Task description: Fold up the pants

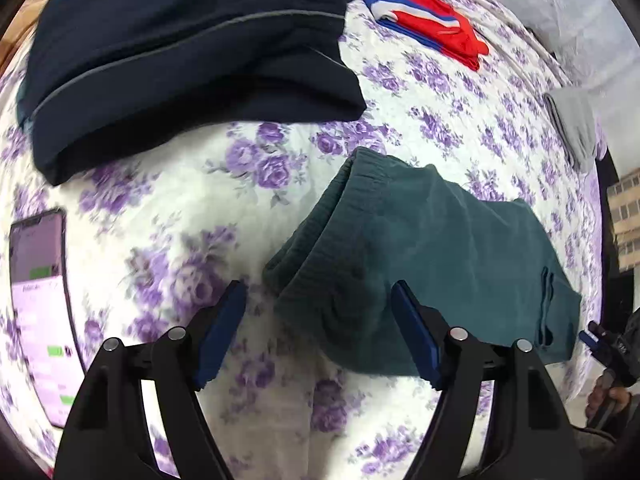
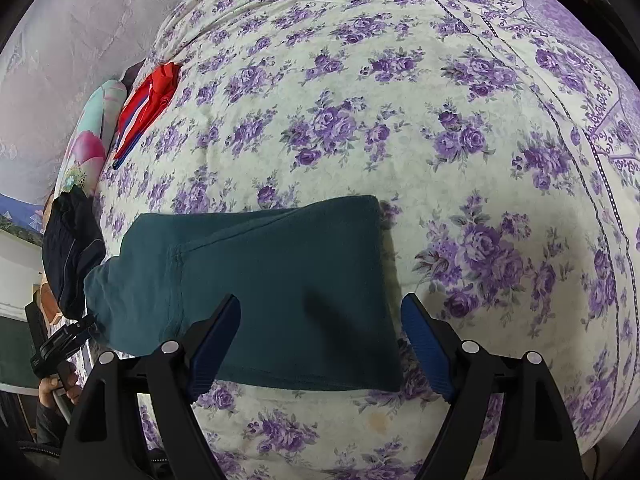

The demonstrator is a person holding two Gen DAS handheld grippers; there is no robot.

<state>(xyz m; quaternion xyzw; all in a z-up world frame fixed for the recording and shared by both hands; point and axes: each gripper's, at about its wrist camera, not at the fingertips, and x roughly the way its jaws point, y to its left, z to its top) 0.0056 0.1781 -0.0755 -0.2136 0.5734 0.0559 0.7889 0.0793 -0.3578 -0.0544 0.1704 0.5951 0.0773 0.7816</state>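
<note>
**Folded teal pants on the floral bed**

Lying near the bed's front edge, the teal pants [image 2: 280,292] formed one soft, fleecy, roughly rectangular bundle on the purple-flowered bedspread [image 2: 400,120]. Wide bare spread stretched beyond and to the right of them in the right wrist view.

Both tools hung above the pants with nothing pinched: the left tool [image 1: 318,332] spread over the ribbed waistband end, the right tool [image 2: 320,344] spread over the opposite folded corner.

Three other folded garments lay apart: one navy garment [image 1: 180,60], one red striped garment [image 1: 424,16], one grey garment [image 1: 572,128]. One phone [image 1: 40,300] rested flat at the left.
</note>
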